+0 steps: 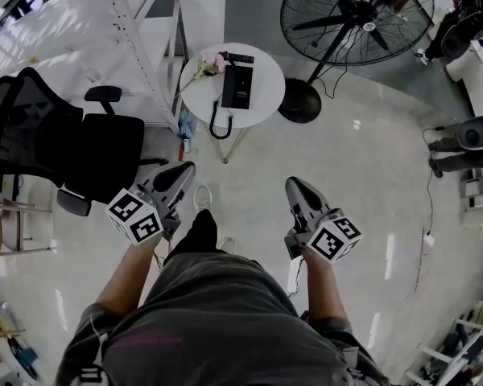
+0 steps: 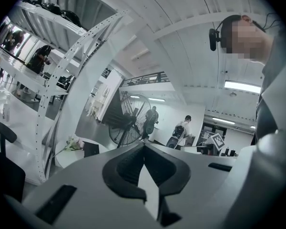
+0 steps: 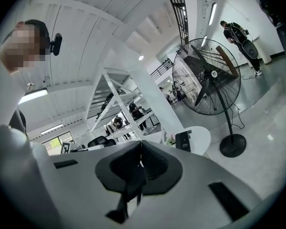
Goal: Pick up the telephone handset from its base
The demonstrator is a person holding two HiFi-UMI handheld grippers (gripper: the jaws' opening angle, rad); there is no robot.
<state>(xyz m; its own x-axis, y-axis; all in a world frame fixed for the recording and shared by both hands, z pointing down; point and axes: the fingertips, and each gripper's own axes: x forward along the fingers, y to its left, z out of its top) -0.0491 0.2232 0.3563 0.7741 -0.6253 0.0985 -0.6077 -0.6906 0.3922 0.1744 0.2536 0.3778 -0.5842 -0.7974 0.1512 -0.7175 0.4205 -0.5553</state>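
Note:
A black telephone (image 1: 237,86) lies on a small round white table (image 1: 266,103) far ahead of me, its coiled cord (image 1: 219,124) hanging over the near edge. The phone (image 2: 91,149) shows small at the left in the left gripper view and the phone (image 3: 183,140) right of centre in the right gripper view. My left gripper (image 1: 185,169) and right gripper (image 1: 294,183) are held at waist height over the floor, well short of the table. Both have their jaws together with nothing between them.
A black office chair (image 1: 72,147) stands at the left beside a white shelving frame (image 1: 157,47). A large floor fan (image 1: 350,22) stands right of the table. Pink flowers (image 1: 209,67) lie on the table. People stand in the far background.

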